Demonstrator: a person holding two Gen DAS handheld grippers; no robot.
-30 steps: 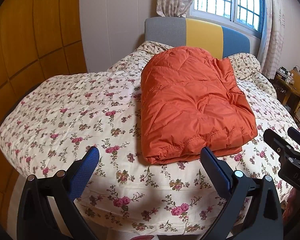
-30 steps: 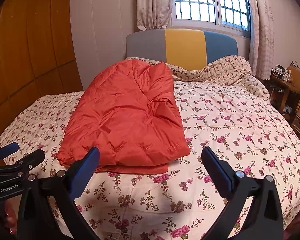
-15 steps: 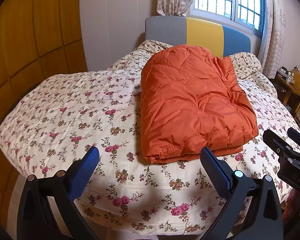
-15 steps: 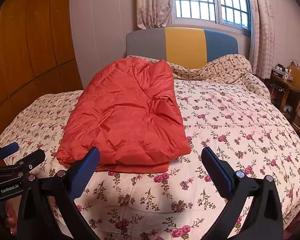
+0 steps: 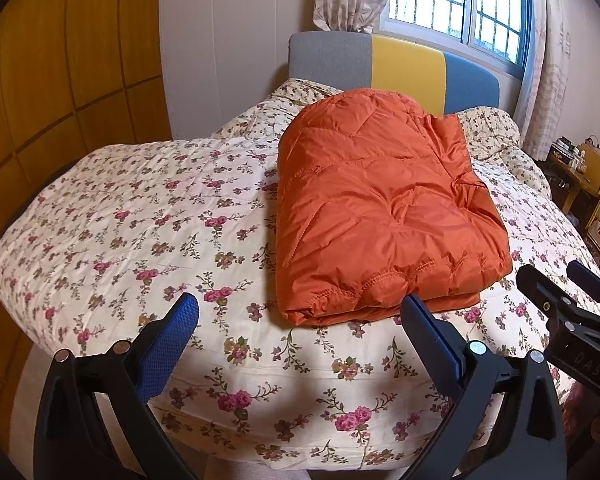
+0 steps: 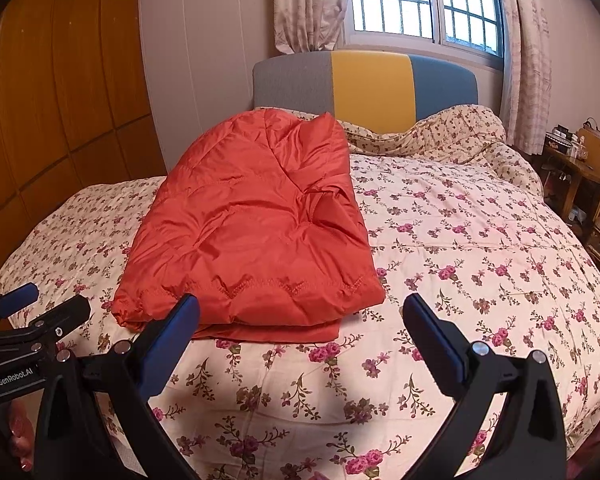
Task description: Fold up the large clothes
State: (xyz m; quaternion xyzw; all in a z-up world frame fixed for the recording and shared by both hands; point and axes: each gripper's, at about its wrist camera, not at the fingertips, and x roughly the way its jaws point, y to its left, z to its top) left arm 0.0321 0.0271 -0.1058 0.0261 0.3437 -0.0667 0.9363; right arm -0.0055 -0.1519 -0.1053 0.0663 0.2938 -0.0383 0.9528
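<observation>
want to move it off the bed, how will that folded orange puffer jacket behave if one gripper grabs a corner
The orange jacket looks puffy and quilted, so probably light but floppy. Its shiny shell may slip. Lifted by one corner, the stacked layers would likely unfold.

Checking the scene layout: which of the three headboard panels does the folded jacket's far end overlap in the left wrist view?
The yellow middle panel: the jacket covers its lower edge, while the grey and blue panels flank it.

orange quilted puffer jacket (image 5: 380,216) (image 6: 252,232) | folded into a thick rectangular bundle, layers stacked | lying flat on the floral bedspread (image 5: 140,232), left of middle | stitched hem edge facing the foot of the bed
</observation>
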